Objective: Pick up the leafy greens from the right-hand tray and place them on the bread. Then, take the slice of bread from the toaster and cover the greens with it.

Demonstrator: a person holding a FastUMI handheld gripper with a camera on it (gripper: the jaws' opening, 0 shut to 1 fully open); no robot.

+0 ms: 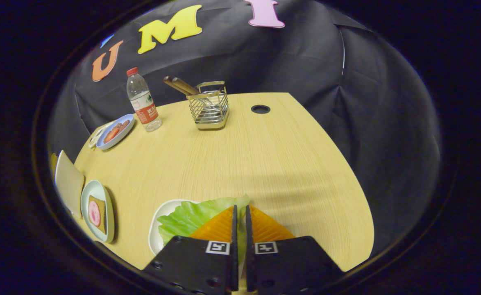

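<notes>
Gripper (240, 213) nearly closed, both fingers pinching the leafy greens (191, 217) over the white tray (158, 229), bread (97, 214) on a plate (101, 190) at nine o'clock, wire basket (209, 108) at twelve o'clock, water bottle (143, 100) at eleven.

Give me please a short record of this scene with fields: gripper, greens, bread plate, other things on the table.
gripper: gripper fingers nearly closed, a thin edge of the leafy greens between them; firm grip cannot be confirmed
greens: light green leaf lying on a white tray, mostly beside the fingers
bread plate: pale plate beyond the tray, holding bread with a pink slice on top
other things: water bottle, wire holder with wooden-handled utensils, blue plate with food, wooden table
</notes>
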